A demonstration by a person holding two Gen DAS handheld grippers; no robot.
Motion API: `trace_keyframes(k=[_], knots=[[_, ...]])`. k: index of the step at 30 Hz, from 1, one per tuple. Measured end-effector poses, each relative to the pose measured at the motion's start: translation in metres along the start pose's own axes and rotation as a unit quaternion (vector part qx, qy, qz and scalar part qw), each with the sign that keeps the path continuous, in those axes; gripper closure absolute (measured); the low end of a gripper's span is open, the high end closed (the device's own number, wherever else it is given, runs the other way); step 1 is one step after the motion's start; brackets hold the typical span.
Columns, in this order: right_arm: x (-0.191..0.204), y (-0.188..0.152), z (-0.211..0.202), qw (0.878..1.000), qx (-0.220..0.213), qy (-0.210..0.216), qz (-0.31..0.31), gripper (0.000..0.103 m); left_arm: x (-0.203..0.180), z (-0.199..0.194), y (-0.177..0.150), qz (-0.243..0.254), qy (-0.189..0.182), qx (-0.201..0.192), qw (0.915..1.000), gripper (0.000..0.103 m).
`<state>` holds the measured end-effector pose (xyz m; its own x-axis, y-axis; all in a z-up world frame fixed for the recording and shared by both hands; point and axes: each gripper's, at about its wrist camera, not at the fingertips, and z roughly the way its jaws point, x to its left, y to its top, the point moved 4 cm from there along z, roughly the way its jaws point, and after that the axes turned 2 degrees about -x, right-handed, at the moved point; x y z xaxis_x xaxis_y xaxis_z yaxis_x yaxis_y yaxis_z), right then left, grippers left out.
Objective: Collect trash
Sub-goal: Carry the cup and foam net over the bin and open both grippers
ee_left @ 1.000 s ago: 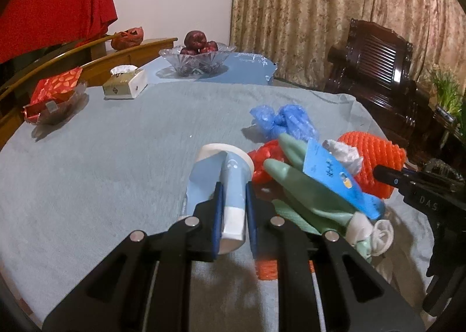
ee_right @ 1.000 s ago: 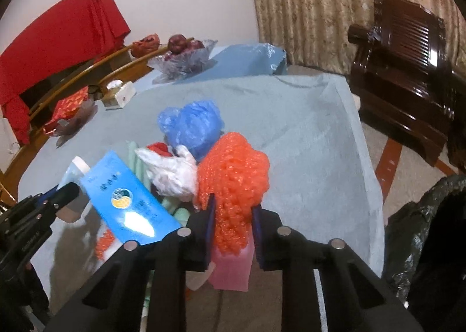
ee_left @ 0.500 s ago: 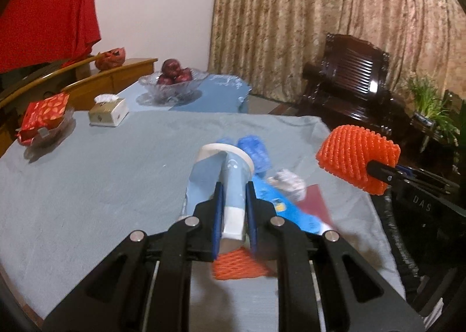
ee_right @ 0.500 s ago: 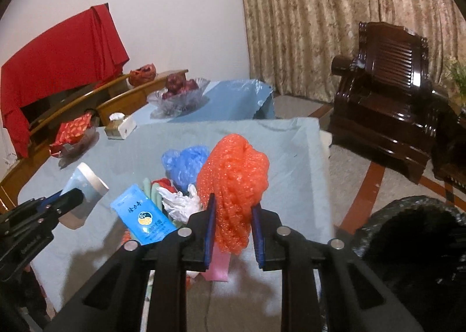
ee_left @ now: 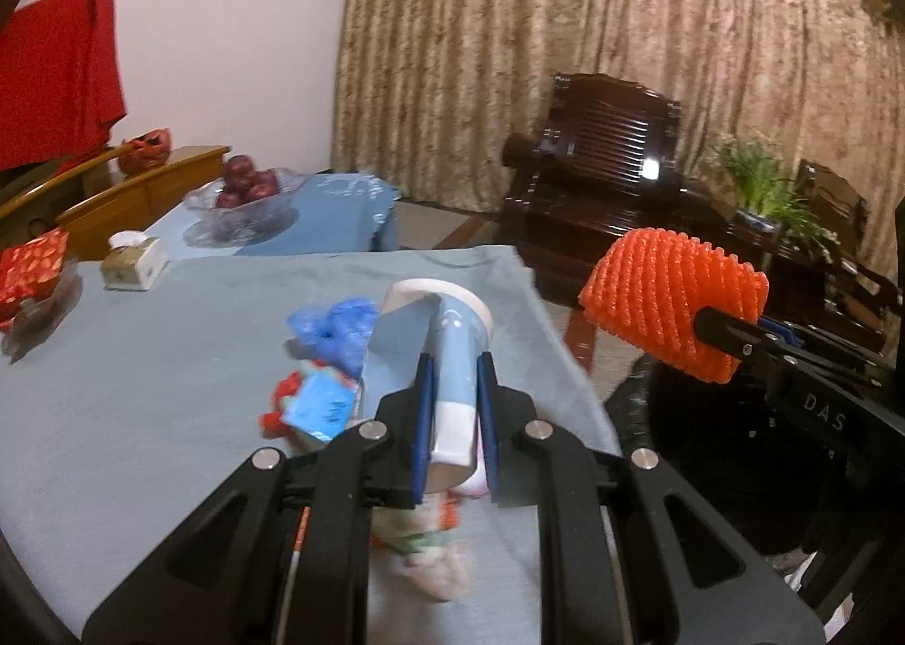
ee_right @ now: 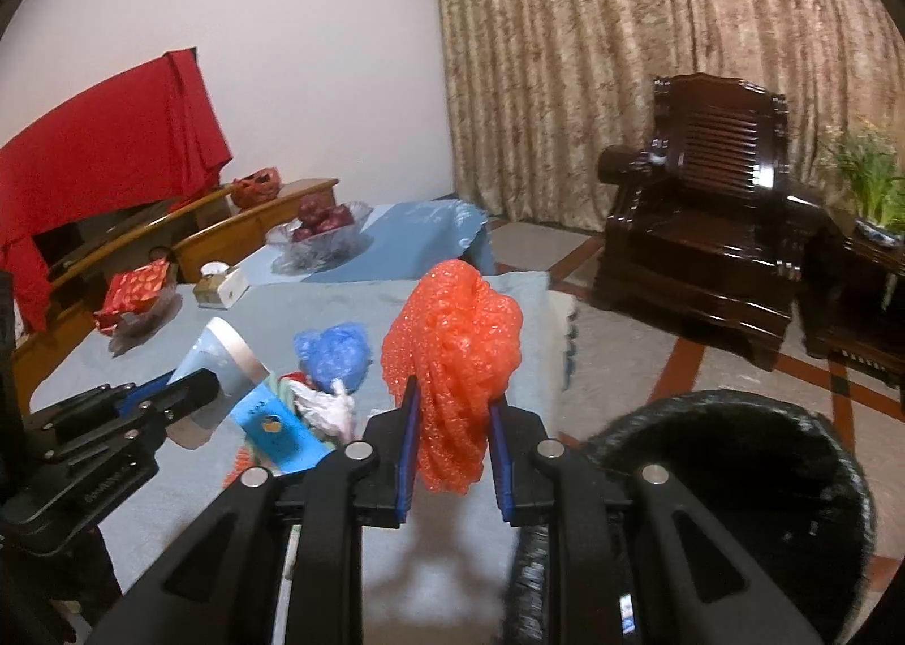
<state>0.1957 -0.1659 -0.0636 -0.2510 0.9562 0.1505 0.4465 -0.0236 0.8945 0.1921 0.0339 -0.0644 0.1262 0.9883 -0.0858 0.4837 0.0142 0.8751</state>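
Above the table (ee_left: 141, 407), two clamped hand-held grippers: left (ee_left: 455, 390) on one paper cup (ee_left: 447, 362), right (ee_right: 452, 413) on one orange foam net (ee_right: 452, 356).

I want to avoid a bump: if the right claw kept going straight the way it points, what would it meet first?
Probably the far edge of the grey-blue tablecloth, beyond the orange foam net that the right claw grips; depth is unclear. The black trash bin lies off to its right.
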Motion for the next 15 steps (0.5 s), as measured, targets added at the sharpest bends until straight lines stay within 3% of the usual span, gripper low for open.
trace_keyframes(k=[15], knots=[[-0.102, -0.023, -0.060, 0.993, -0.006, -0.110, 0.039, 0.081, -0.125, 0.020, -0.012, 0.059, -0.118, 0.011, 0.9913, 0.088]])
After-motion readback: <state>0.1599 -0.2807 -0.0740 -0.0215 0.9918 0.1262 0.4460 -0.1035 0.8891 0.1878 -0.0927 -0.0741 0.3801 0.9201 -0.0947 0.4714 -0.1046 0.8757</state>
